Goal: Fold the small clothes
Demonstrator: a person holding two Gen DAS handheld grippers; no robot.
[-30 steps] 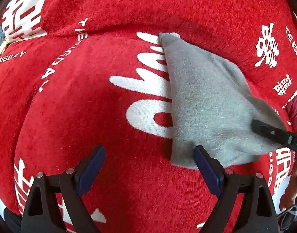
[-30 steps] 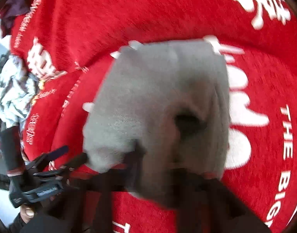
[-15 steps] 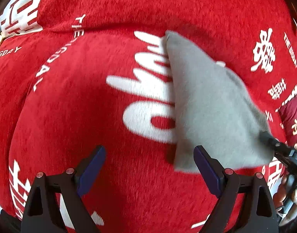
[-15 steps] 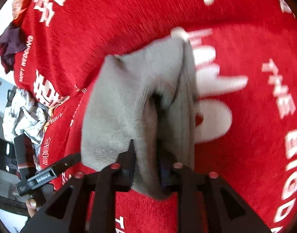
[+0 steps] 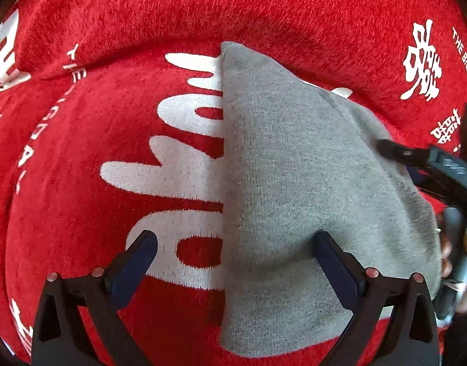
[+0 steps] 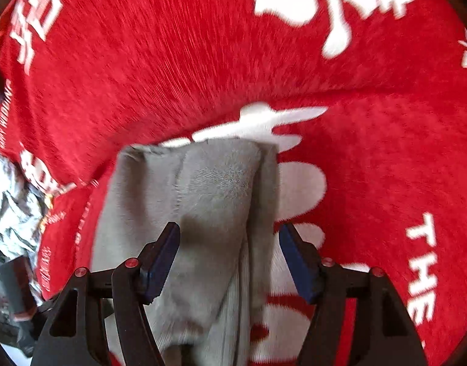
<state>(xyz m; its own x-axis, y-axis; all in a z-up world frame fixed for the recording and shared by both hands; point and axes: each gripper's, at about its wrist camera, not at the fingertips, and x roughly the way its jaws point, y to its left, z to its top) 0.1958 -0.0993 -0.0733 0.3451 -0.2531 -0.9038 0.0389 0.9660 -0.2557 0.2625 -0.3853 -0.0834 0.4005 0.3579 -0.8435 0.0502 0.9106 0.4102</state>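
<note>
My right gripper [image 6: 229, 257] is letting go; its jaws are opening, and the grey garment [image 5: 294, 189] lies between them with a raised fold running up the middle, neither pad pressing on it as far as I can see; my left gripper [image 5: 233, 262] is spreading to its widest and holds nothing, its right finger [image 5: 334, 262] over the grey cloth and its left finger [image 5: 135, 259] over the bare red blanket [image 5: 81, 152], so the garment's straight left edge falls between my fingers; the piece lies folded over on the blanket, partly covering the big white lettering [image 5: 178, 164], tapering to a corner far ahead of my left fingertips and widest close under them; I judge the fold just laid and the job now to settle it; to do that well I would lift the right jaws clear straight up so the pads do not drag the ridge of cloth back with them; then I would press the near edge flat with the left, since the knit looks soft and thick and likely to spring open; the seam beside my right pad looks bunched, so it wants smoothing before any further fold; the view from my right hand is blurred, so finer creases I cannot tell.
</note>
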